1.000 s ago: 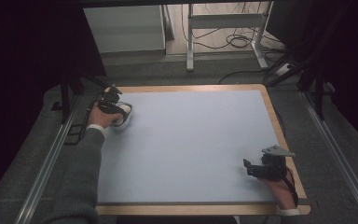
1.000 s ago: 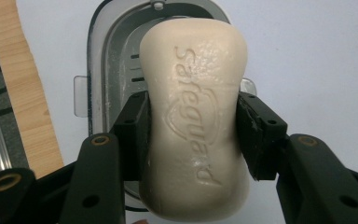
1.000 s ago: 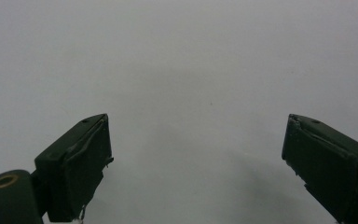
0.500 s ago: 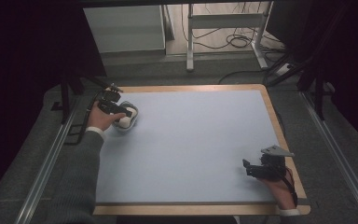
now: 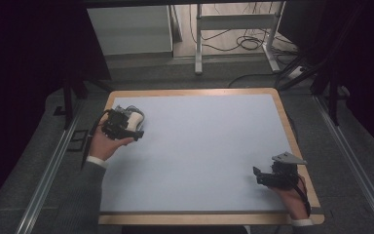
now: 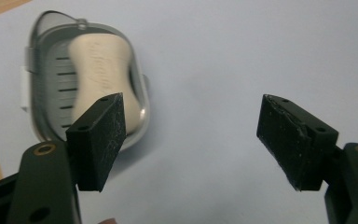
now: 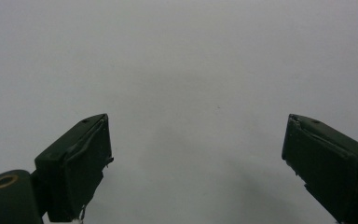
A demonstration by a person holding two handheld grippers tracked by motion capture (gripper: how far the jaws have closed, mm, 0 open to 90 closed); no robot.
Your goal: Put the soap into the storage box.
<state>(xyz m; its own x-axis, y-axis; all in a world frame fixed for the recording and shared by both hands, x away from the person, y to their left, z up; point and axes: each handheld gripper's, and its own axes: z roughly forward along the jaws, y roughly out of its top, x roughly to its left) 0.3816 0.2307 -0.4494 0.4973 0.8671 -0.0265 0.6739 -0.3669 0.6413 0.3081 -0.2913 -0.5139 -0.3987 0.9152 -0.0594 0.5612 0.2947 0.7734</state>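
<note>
Left tongs [image 6: 191, 135]: jaws spread wide, released, nothing between the pads; they have just been opening. In the left gripper view the soap dish [image 6: 42, 60] lies beyond and beside the left-hand jaw, not between the two, and no pad touches it. In the dish: one pale cream bar of soap [image 6: 95, 70], lying along it over the slotted grey floor, clear rim all round. From the high view the left tongs [image 5: 135, 132] sit at the far-left corner of the bench [image 5: 209, 146], just on the near side of the dish [image 5: 137, 115], which rests on the blue-grey mat close to the wooden edge. Right tongs [image 7: 196, 158]: also released, jaws wide, bare mat between them; in the high view they [image 5: 256, 174] hover low at the near-right of the bench, well apart from the dish. Judgement: the dish with its soap looks set down and let go, so the placing step is closing out and the left hand is clearing off. Next move likely calls for drawing the left tongs back without clipping the dish rim; if the soap or dish is to be taken up again, the jaws must be re-centred over it first, since at present it lies off to one side.
</note>
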